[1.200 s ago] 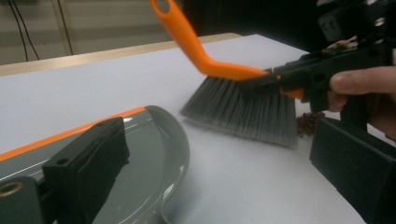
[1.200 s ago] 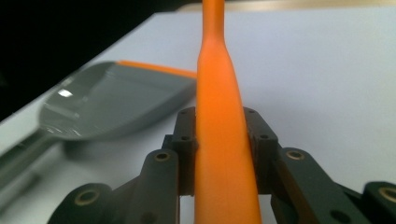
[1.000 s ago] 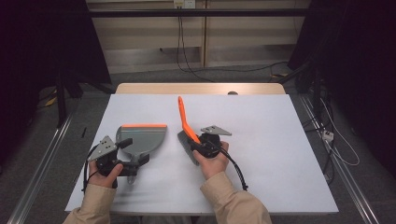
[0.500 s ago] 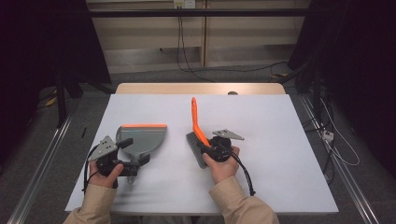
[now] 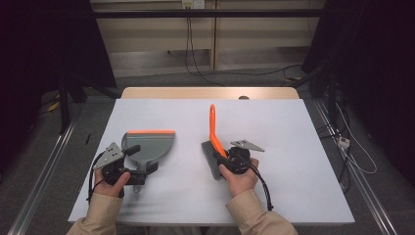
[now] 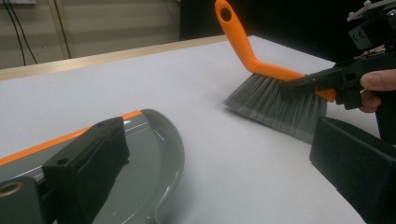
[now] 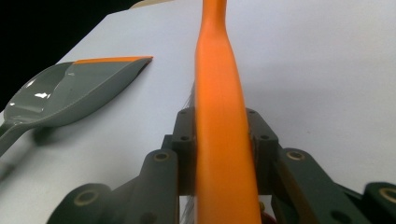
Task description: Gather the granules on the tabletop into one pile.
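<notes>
So from the high view, the right gripper (image 5: 226, 159) is clamped on the brush (image 5: 214, 147), bristles down on the table (image 5: 293, 147) and the orange handle poking away from the person, while the left gripper (image 5: 131, 164) sits at the dustpan (image 5: 149, 145) by its handle end, pan lying flat with its orange lip facing away. Left gripper view: the jaws stand wide apart, one over the dustpan (image 6: 149, 158), nothing pinched as far as I can tell, and the brush (image 6: 275, 100) is off to the side, near but not touching. Right gripper view: jaws squeezed tight on the brush handle (image 7: 219, 116), dustpan (image 7: 70, 98) well to the left. Looks like the sweep setup step; next I'd guess the left needs a real grip on the pan, then the brush swings toward that lip.
</notes>
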`<action>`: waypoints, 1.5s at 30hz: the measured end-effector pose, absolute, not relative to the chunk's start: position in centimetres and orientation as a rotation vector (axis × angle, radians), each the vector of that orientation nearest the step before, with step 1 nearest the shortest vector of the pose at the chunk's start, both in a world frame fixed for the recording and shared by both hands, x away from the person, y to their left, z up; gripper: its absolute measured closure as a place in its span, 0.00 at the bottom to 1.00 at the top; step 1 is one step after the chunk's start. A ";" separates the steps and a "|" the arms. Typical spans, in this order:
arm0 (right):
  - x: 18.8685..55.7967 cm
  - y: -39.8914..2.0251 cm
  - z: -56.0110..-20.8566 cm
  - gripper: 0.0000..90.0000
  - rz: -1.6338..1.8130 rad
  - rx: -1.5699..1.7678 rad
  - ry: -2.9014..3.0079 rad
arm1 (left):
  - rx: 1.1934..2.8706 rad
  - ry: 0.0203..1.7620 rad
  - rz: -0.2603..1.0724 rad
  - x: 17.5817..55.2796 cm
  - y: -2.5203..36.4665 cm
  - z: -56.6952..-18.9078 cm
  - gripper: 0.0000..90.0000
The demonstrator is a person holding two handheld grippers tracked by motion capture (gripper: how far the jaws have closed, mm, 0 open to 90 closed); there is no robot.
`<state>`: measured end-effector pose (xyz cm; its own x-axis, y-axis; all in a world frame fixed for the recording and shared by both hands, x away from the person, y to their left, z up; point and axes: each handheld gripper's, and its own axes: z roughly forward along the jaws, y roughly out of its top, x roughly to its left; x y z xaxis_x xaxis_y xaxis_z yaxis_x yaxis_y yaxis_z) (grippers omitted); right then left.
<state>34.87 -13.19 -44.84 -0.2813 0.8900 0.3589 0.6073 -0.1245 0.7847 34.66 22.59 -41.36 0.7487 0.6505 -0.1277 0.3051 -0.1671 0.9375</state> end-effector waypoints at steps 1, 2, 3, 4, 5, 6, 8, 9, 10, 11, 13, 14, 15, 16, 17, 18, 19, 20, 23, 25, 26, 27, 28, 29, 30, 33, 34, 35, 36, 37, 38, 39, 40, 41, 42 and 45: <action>34.8 -13.3 -44.8 0.78 1.362 1.674 1.851 | 1.762 0.752 0.362 34.7 22.6 -41.3 0.05; 34.7 -13.4 -44.8 0.78 1.357 1.673 1.848 | 1.761 0.753 0.362 34.6 22.6 -41.3 0.05; 34.6 -13.5 -44.8 0.78 1.358 1.676 1.850 | 1.762 0.753 0.363 34.6 22.6 -41.3 0.05; 34.5 -13.6 -44.8 0.78 1.359 1.682 1.843 | 1.762 0.753 0.363 34.6 22.6 -41.3 0.05; 34.4 -13.7 -44.8 0.78 1.352 1.683 1.841 | 1.760 0.753 0.362 34.6 22.6 -41.3 0.05; 34.4 -13.8 -44.8 0.78 1.357 1.683 1.843 | 1.761 0.753 0.362 34.6 22.6 -41.3 0.05; 34.2 -14.1 -44.8 0.78 1.353 1.685 1.840 | 1.764 0.750 0.365 34.6 22.6 -41.3 0.05; 34.1 -14.2 -44.7 0.78 1.356 1.688 1.838 | 1.765 0.752 0.365 34.6 22.6 -41.3 0.05; 34.1 -14.3 -44.7 0.78 1.353 1.691 1.838 | 1.765 0.752 0.364 34.6 22.5 -41.3 0.05; 34.1 -14.4 -44.7 0.78 1.352 1.692 1.837 | 1.765 0.752 0.363 34.6 22.5 -41.3 0.05; 34.1 -14.5 -44.7 0.78 1.363 1.702 1.833 | 1.765 0.751 0.363 34.6 22.5 -41.3 0.05; 34.1 -14.6 -44.6 0.79 1.371 1.705 1.832 | 1.764 0.751 0.362 34.6 22.4 -41.4 0.05; 34.1 -14.5 -44.6 0.79 1.380 1.700 1.836 | 1.766 0.750 0.363 34.7 22.5 -41.4 0.05; 34.2 -14.5 -44.5 0.79 1.390 1.697 1.840 | 1.765 0.751 0.363 34.7 22.5 -41.4 0.05; 34.3 -14.5 -44.5 0.79 1.397 1.700 1.841 | 1.765 0.751 0.363 34.7 22.5 -41.4 0.05; 34.4 -14.5 -44.4 0.79 1.415 1.703 1.839 | 1.764 0.754 0.363 34.7 22.5 -41.4 0.05; 34.6 -14.5 -44.3 0.79 1.425 1.704 1.838 | 1.762 0.754 0.362 34.7 22.5 -41.3 0.05; 34.9 -14.4 -44.1 0.79 1.446 1.697 1.836 | 1.761 0.755 0.362 34.7 22.5 -41.3 0.05; 35.4 -14.3 -43.4 0.79 1.495 1.677 1.827 | 1.763 0.757 0.363 34.8 22.6 -41.4 0.05; 35.8 -14.2 -42.8 0.79 1.512 1.654 1.834 | 1.760 0.758 0.361 34.8 22.6 -41.3 0.05; 36.0 -14.1 -42.6 0.79 1.516 1.639 1.836 | 1.757 0.759 0.360 34.8 22.7 -41.3 0.05; 36.1 -14.2 -42.3 0.79 1.519 1.630 1.835 | 1.755 0.760 0.361 34.8 22.7 -41.3 0.05; 36.3 -14.3 -42.1 0.79 1.527 1.614 1.842 | 1.756 0.760 0.361 34.8 22.7 -41.3 0.05; 36.4 -14.5 -41.9 0.79 1.524 1.608 1.841 | 1.755 0.760 0.361 34.8 22.8 -41.3 0.05; 36.5 -14.7 -41.8 0.79 1.518 1.599 1.843 | 1.754 0.762 0.360 34.8 22.8 -41.3 0.05; 36.8 -15.5 -41.8 0.79 1.506 1.585 1.848 | 1.754 0.766 0.360 34.8 22.9 -41.3 0.05; 37.0 -15.7 -41.8 0.79 1.503 1.558 1.859 | 1.755 0.767 0.362 34.8 22.9 -41.3 0.05; 37.1 -15.9 -41.8 0.79 1.488 1.547 1.864 | 1.753 0.767 0.361 34.8 22.9 -41.3 0.05; 37.2 -16.0 -41.8 0.79 1.465 1.542 1.869 | 1.754 0.765 0.361 34.8 22.8 -41.4 0.05; 37.4 -16.1 -41.9 0.79 1.457 1.536 1.875 | 1.755 0.766 0.361 34.9 22.8 -41.4 0.05; 37.6 -16.1 -42.1 0.79 1.451 1.539 1.875 | 1.757 0.767 0.360 34.9 22.7 -41.4 0.05; 37.8 -15.9 -42.2 0.79 1.448 1.542 1.872 | 1.758 0.766 0.359 34.9 22.7 -41.4 0.05; 38.1 -15.7 -42.3 0.79 1.451 1.527 1.880 | 1.757 0.764 0.359 34.9 22.7 -41.4 0.05; 38.5 -15.3 -42.3 0.79 1.448 1.510 1.886 | 1.757 0.763 0.360 34.9 22.7 -41.4 0.05; 38.8 -14.9 -42.4 0.79 1.442 1.487 1.897 | 1.755 0.768 0.360 35.0 22.7 -41.4 0.05; 40.0 -13.4 -42.8 0.79 1.437 1.438 1.916 | 1.751 0.773 0.361 35.0 22.9 -41.4 0.05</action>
